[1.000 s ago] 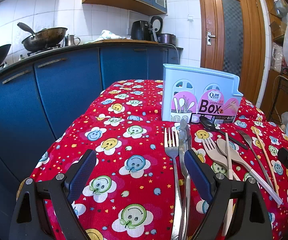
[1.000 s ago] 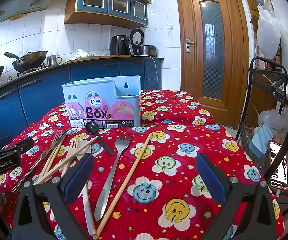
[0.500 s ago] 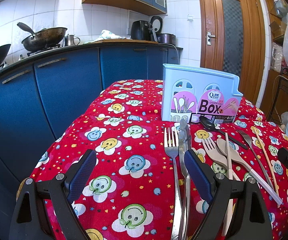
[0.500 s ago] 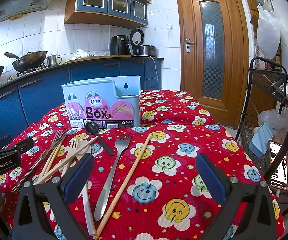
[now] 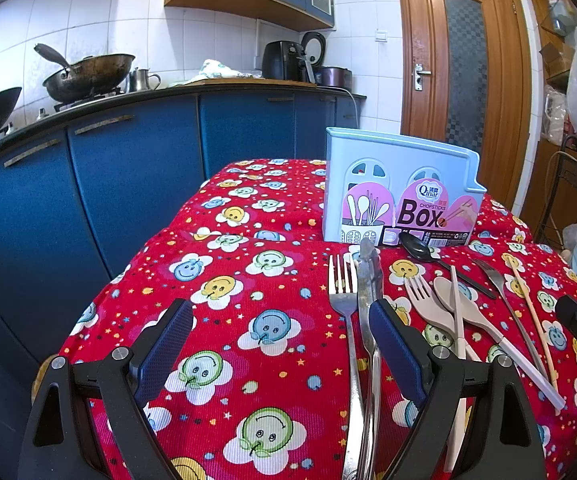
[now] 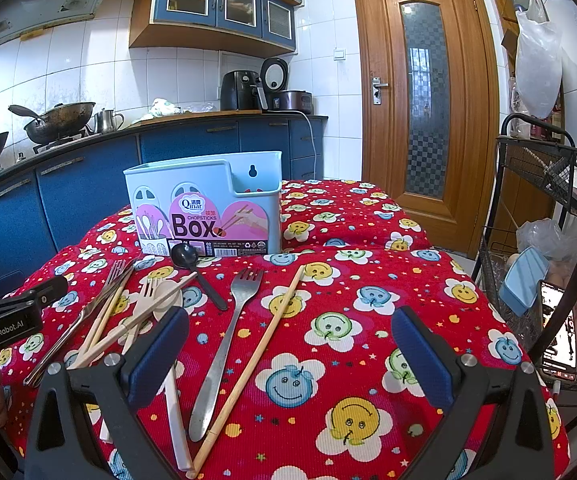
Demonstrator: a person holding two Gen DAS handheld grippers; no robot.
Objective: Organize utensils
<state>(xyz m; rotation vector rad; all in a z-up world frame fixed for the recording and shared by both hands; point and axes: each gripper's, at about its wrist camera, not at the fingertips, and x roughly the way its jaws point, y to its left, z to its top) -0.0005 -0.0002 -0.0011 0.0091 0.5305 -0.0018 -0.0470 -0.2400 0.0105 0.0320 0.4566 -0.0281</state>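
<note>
The pale blue chopsticks box (image 6: 204, 208) stands upright at the far side of the red smiley tablecloth (image 6: 328, 332), label toward me. From the right wrist view I see into its lower right compartment, and only a bit of red shows at the bottom; what the taller left part holds I cannot tell.

All the utensils lie loose on the cloth in front of the box. A black spoon (image 6: 192, 268) lies just in front of the label, bowl nearly touching the box base. To the right of it a steel fork (image 6: 224, 340) points its tines toward the box, and beside that a single bamboo chopstick (image 6: 264, 344) runs diagonally. To the left of the black spoon, a beige wooden spoon (image 5: 454, 304) and beige fork (image 5: 420, 296) overlap with a pale chopstick (image 5: 457, 312) across them. Further left, another steel fork (image 5: 342, 292) lies alongside a flat steel utensil (image 5: 368, 280).

My left gripper (image 5: 280, 344) is spread wide over bare cloth, holding nothing; its right finger (image 5: 396, 344) sits just beside the flat steel utensil's handle. My right gripper (image 6: 288, 348) is also spread wide and empty, with the steel fork and bamboo chopstick between its fingers, though I cannot tell whether it touches them.
</note>
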